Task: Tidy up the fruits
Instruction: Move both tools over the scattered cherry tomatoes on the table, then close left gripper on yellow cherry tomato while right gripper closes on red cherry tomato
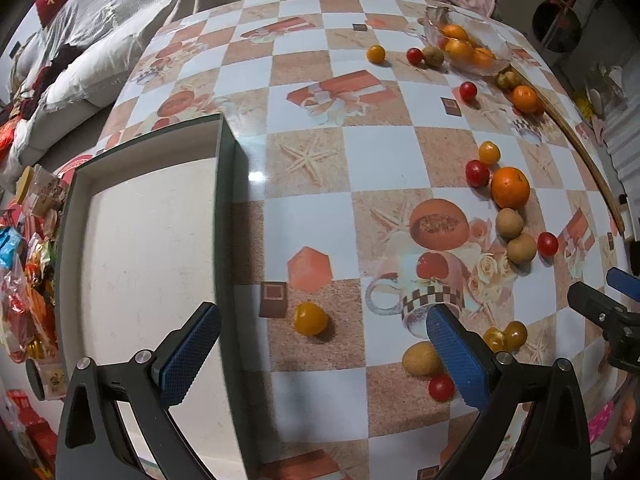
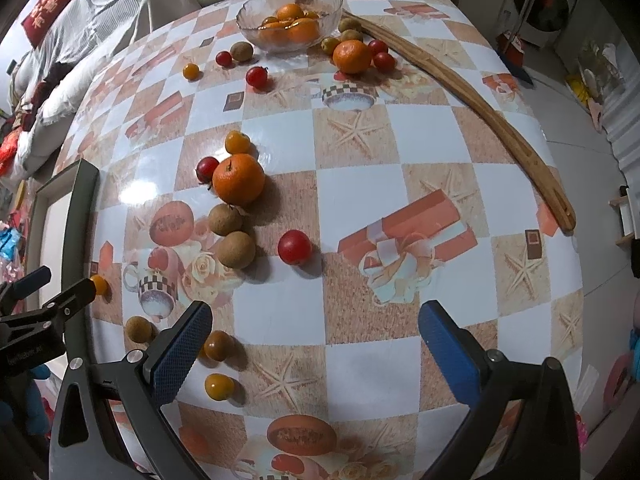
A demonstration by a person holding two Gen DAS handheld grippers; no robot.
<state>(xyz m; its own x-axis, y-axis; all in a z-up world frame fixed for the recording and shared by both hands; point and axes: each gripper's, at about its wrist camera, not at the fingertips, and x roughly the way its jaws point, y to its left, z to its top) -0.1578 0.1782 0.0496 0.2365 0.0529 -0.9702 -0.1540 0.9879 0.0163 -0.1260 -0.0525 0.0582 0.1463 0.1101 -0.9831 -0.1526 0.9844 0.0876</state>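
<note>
Left gripper: left gripper (image 1: pixel 320 344) hangs above the table with jaws spread wide and nothing between them.
Right gripper: right gripper (image 2: pixel 316 344) is likewise spread wide and empty, over a bare stretch of the cloth.
Nearest fruit, left side: a yellow tomato (image 1: pixel 310 318) lies straight ahead of the left gripper, almost centred between its pads, just beside the tray wall.
Long axis: the yellow tomato is near round, so no lie of axis matters; judged graspable from any side.
Tray: a shallow dark-rimmed tray (image 1: pixel 224 184) with a pale floor sits at the table's left edge, holding no fruit as far as can be seen.
Nearer arm: the left, judged; the right gripper's closest pieces are two amber tomatoes (image 2: pixel 218 386) by its left pad.
Middle cluster: a tangerine (image 2: pixel 239 179), two brown longan-like fruits (image 2: pixel 236 250) and a red tomato (image 2: pixel 295 247) lie near the table's centre, the tangerine touching one brown fruit.
Far edge: a glass bowl (image 2: pixel 248 20) holding tangerines stands toward the far edge, with loose fruit around it.
Other item: a long wooden stick (image 2: pixel 472 96) runs along the right edge.
Surface: glossy checked tablecloth (image 2: pixel 360 184), flat, glare spots; round fruit may roll if nudged.
Room: a sofa with cushions and heaped cloth beyond the far edge; snack packets left of the tray.
</note>
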